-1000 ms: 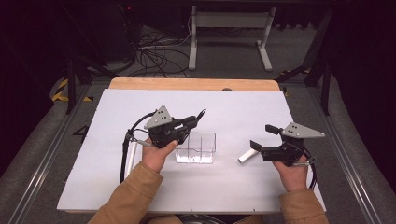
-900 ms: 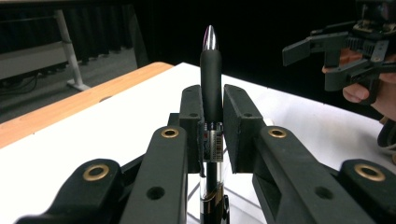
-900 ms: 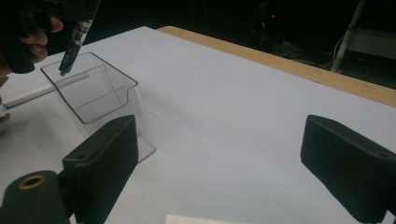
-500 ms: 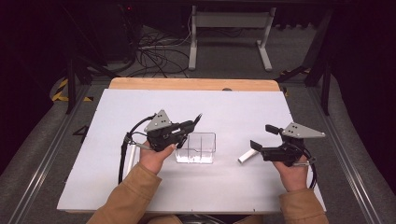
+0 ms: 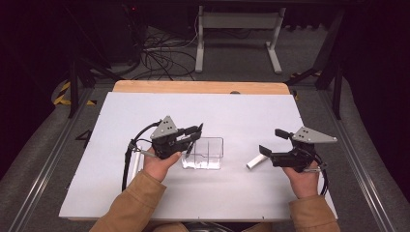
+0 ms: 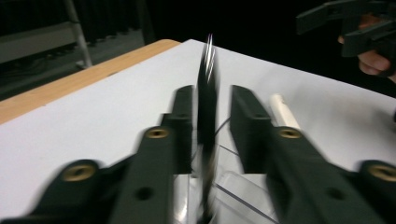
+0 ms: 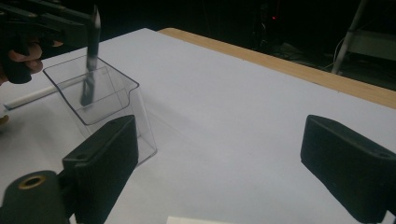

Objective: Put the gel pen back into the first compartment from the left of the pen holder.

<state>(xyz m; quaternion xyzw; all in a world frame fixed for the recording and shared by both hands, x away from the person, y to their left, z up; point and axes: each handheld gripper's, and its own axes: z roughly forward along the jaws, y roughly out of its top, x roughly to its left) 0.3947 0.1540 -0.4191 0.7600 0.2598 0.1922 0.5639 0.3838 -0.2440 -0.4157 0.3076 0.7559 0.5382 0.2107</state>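
A: High view frames the left tongs [image 5: 192, 137] above the clear plastic bin [image 5: 204, 153] on the white tabletop [image 5: 232, 111]. Which step is judged in hand?

B: Release: a slim black pen [image 6: 207, 88] is seen between jaws just opened, dropping into that bin.

A: And next?

B: Probably the white marker [image 5: 255, 161] right of the bin, beside the wide-open, empty right tongs [image 5: 272, 141]. Right gripper view shows the pen's tip already inside.

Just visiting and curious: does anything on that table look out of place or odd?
Slightly. A dark pen stands almost upright in the clear box, between the jaws of the left gripper, which have just been opening around it. A white pen lies loose on the table beside the box. Nothing looks spilled or broken.
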